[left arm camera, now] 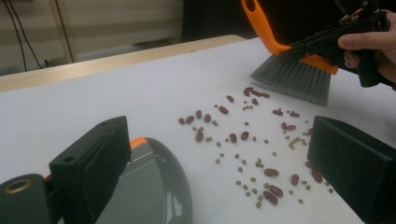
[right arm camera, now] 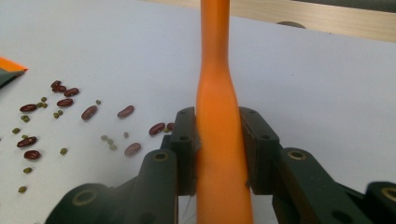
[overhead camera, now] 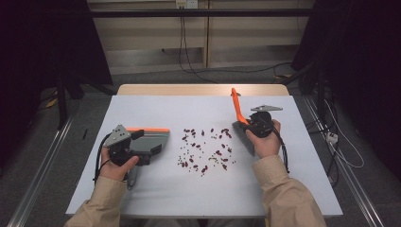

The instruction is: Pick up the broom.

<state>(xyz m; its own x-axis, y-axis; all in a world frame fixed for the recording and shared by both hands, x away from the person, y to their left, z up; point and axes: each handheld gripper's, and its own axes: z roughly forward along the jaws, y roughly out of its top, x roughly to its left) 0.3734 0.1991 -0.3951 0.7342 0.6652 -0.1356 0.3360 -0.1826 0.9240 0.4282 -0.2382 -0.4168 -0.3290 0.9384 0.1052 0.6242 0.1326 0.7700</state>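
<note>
Tabletop: pale grey-white tabletop (overhead camera: 156, 187) with a light wooden strip along its far edge, carrying everything below.
Dustpan: grey plastic dustpan with an orange rim (overhead camera: 150, 140), lying flat on the tabletop at the left tongs, its mouth facing the spill.
Brush: hand brush with an orange plastic handle and grey bristles (overhead camera: 242, 128), handle up and bristles down beside the far-right edge of the spill.
Left tongs: left tongs (overhead camera: 153, 152) at the dustpan's near edge; in the left gripper view the black jaws stand wide apart, released.
Right tongs: right tongs (right arm camera: 218, 140) clenched on the brush handle, one pad on each side.
Spill: scattered dark red kidney beans and small green beans (overhead camera: 205, 150), between the two tongs.
</note>
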